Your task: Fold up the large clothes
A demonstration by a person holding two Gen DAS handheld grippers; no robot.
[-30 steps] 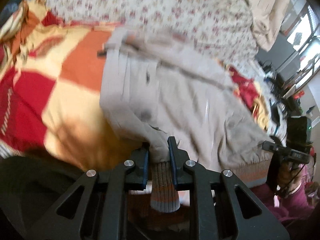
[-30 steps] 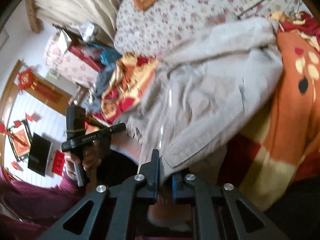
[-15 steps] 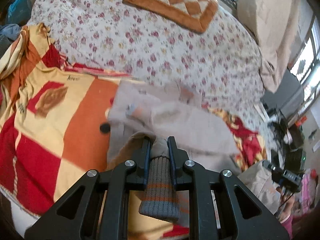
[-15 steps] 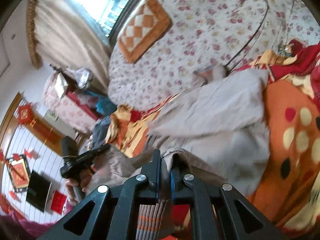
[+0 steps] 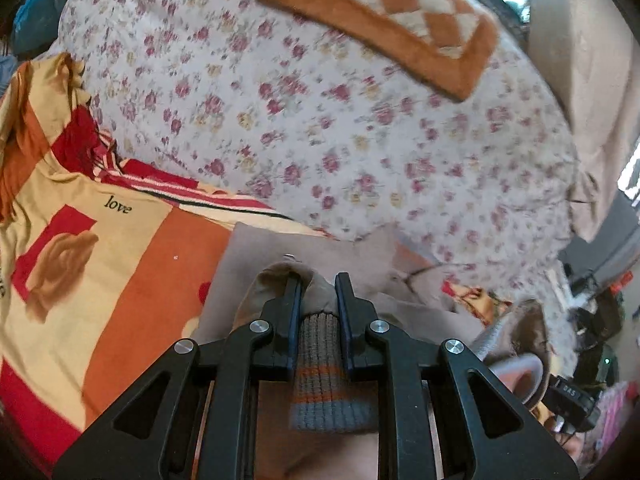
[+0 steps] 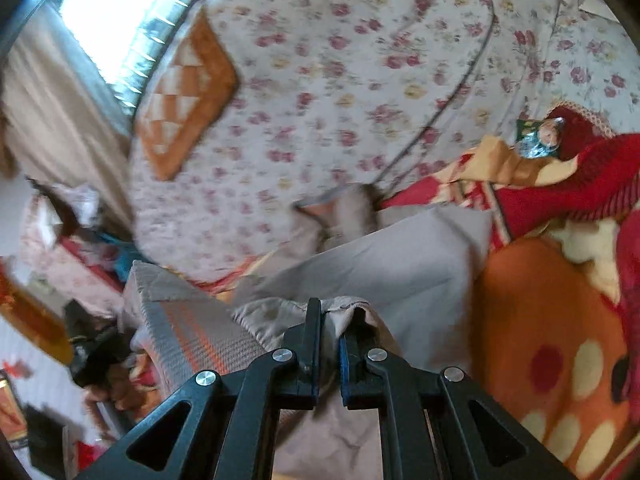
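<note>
Floral sheets (image 5: 340, 128) cover the bed ahead of both grippers, and on them, farther off, lies an orange checked cushion (image 5: 384, 20) below a bright window (image 6: 108, 12). Nearer to us a blanket (image 5: 100, 280) in orange, red and cream blocks is spread over the bed; from the left wrist it fills the space to the left of the fingers, with the word "love" printed on it, and from the right wrist it lies to the right (image 6: 560, 340). We see the jacket (image 5: 260, 252), a large beige garment, lying on that blanket directly ahead of and under both grippers, its far part flat and its near edge lifted and doubled toward it. Our left gripper (image 5: 316, 288) is clamped on the jacket's hem, with the beige cloth bunched between the pads and a ribbed grey band with orange stripes (image 5: 328, 384) hanging down behind the fingertips. Our right gripper (image 6: 332, 316) is closed tight on another part of the jacket's edge (image 6: 400, 264), a thin fold of cloth pinched between its pads. To the left of the right gripper the ribbed striped hem (image 6: 192, 328) stretches away toward the other hand (image 6: 116, 384), which is blurred and partly hidden by the cloth. Both views are smeared.
</note>
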